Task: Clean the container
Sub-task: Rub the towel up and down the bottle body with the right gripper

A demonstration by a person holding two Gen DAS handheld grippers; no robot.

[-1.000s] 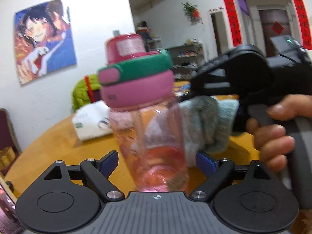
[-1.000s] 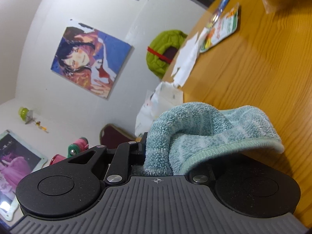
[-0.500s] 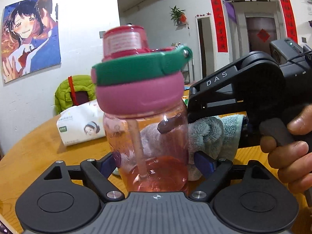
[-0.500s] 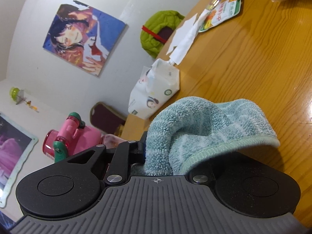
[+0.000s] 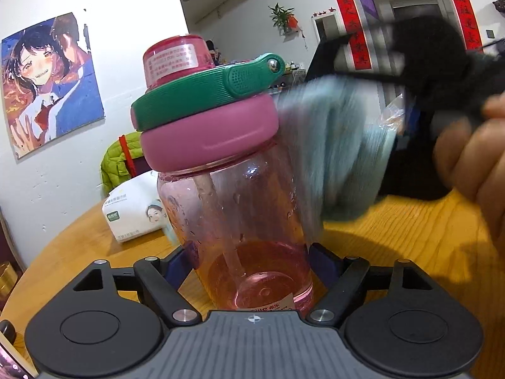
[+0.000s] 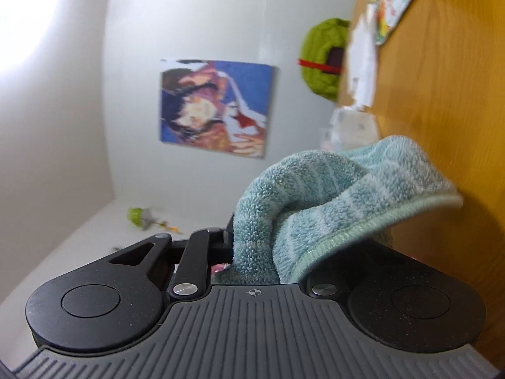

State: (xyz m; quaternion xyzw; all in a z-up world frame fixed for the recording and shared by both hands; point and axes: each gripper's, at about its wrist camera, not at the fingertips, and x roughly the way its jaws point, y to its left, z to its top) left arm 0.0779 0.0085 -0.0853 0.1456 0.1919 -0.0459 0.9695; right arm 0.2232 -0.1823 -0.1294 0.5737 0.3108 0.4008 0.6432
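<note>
We were at the wiping step. Our left gripper (image 5: 252,260) had just been closing its jaws, and its blue pads now pressed the base of the pink bottle (image 5: 240,221) from both sides, holding it upright just above the wooden table (image 5: 410,237). Our right gripper (image 6: 252,252) was clamped on the teal towel (image 6: 331,195), which in the left view was a blur against the bottle's right wall, just under the pink lid (image 5: 208,139). As we judged it, the next move called for steady pressure down the wall — and a firm hold below. The white label on the cap (image 5: 172,60) carried print too small to read; the tissue pack (image 5: 132,211) had a green mark we could not make out.
</note>
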